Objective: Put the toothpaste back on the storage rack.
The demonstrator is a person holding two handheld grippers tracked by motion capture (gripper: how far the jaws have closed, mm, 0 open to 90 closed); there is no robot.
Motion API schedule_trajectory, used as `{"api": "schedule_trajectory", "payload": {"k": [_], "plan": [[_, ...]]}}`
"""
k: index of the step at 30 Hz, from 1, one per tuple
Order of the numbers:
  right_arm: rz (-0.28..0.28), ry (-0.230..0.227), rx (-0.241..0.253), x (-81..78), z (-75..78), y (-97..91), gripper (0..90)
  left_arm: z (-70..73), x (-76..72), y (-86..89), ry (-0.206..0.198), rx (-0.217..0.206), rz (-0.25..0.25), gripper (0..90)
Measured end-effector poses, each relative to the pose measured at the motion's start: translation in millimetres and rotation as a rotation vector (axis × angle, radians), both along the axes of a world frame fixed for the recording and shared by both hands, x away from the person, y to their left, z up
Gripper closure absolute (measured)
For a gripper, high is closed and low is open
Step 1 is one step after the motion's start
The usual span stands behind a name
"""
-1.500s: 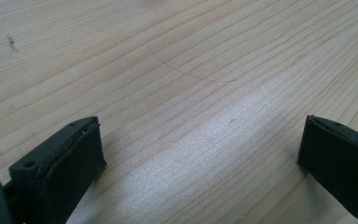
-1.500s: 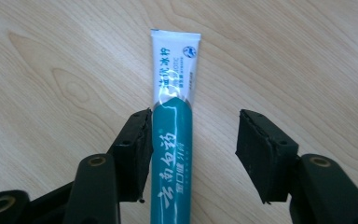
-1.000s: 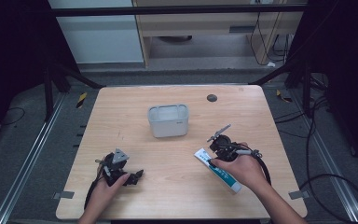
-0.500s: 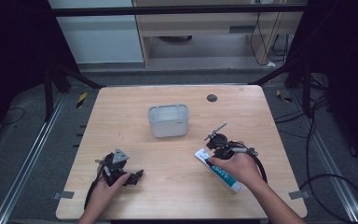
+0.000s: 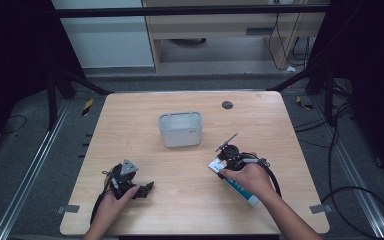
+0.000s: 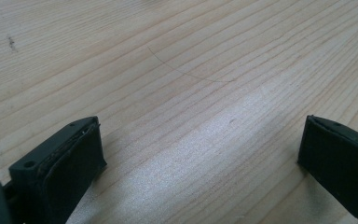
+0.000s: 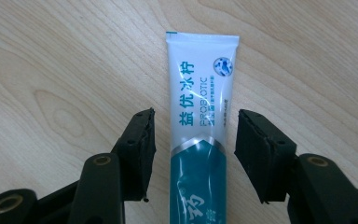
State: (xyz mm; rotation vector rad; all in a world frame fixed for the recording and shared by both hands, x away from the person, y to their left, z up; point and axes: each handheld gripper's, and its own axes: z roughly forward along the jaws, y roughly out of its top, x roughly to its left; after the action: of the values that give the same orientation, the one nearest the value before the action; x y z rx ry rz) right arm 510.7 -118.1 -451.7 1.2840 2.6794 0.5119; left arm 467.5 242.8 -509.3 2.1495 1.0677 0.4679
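A white and teal toothpaste tube [image 7: 200, 93] lies flat on the wooden table, and in the high view its end [image 5: 246, 195] sticks out near my right hand. My right gripper [image 7: 196, 119] is lowered over it, one jaw on each side with a small gap between each pad and the tube. Its jaws have just been opening, with the tube lying between them. In the high view this gripper [image 5: 226, 166] sits right of the table's middle. My left gripper [image 5: 147, 188] rests at the front left, open wide over bare wood [image 6: 203, 126].
A pale grey open box [image 5: 180, 129] stands at the table's middle, behind both grippers. A small dark round disc [image 5: 226, 105] lies near the far edge. The table [image 5: 130, 125] ends close behind my hands; dark floor, rails and cables surround it.
My right gripper has sunk a little toward the tube and come slightly nearer. The left gripper and the box have stayed put.
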Motion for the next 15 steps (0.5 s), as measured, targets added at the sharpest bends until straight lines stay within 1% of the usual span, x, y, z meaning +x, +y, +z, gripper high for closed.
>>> {"api": "schedule_trajectory", "payload": {"k": [6, 15], "plan": [[0.0, 0.012, -0.012, 3.1, -8.1, 1.1, 46.9, 0.0, 0.0, 0.0, 0.0, 0.0, 0.001, 0.0], [-0.009, 0.019, -0.009, 5.0, -11.6, 0.2, 46.5, 0.1, 0.0, -0.1, 0.0, 0.001, 0.001, 0.0]]}}
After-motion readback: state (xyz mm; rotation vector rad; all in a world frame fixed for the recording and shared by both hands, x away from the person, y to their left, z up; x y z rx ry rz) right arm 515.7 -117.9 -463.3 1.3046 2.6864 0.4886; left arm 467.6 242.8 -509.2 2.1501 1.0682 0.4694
